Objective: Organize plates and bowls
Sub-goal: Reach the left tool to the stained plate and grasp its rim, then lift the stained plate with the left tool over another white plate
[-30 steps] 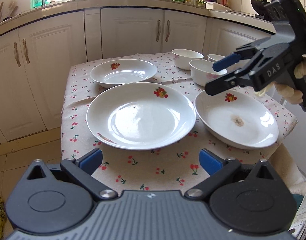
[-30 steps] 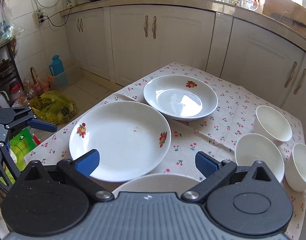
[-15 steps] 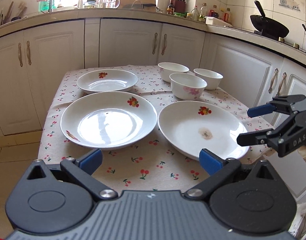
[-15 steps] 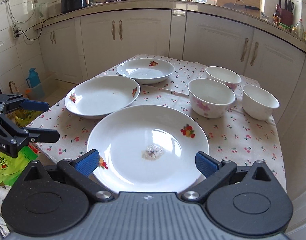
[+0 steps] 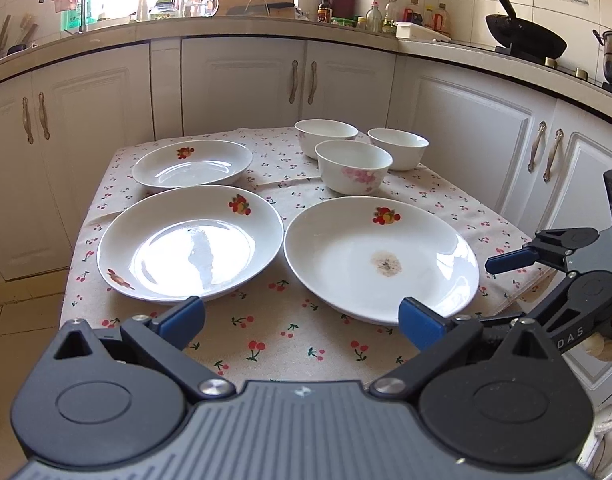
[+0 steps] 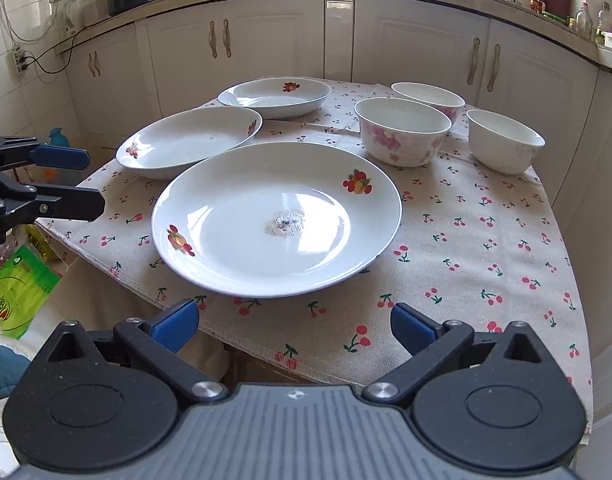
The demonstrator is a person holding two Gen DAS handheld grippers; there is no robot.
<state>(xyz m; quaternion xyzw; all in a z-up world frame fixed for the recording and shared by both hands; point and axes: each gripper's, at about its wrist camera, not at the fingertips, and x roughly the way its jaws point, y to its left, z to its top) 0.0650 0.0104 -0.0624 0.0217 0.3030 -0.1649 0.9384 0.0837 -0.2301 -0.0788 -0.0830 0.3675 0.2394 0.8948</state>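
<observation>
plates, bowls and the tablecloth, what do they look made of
The plates, such as the stained plate, look like glazed ceramic or porcelain: glossy white, sharp window glare, printed fruit decals. Melamine can't be ruled out. The bowls, such as the pink-flowered bowl, show the same glossy white glaze. The tablecloth looks like matte woven cotton or linen: visible creases, cherry print, no shine.

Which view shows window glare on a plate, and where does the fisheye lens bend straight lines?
Left wrist view: strong glare on the middle plate; backlit window overexposed. Right wrist view: milder sheen on the stained plate. Both views: countertop edge bows.
</observation>
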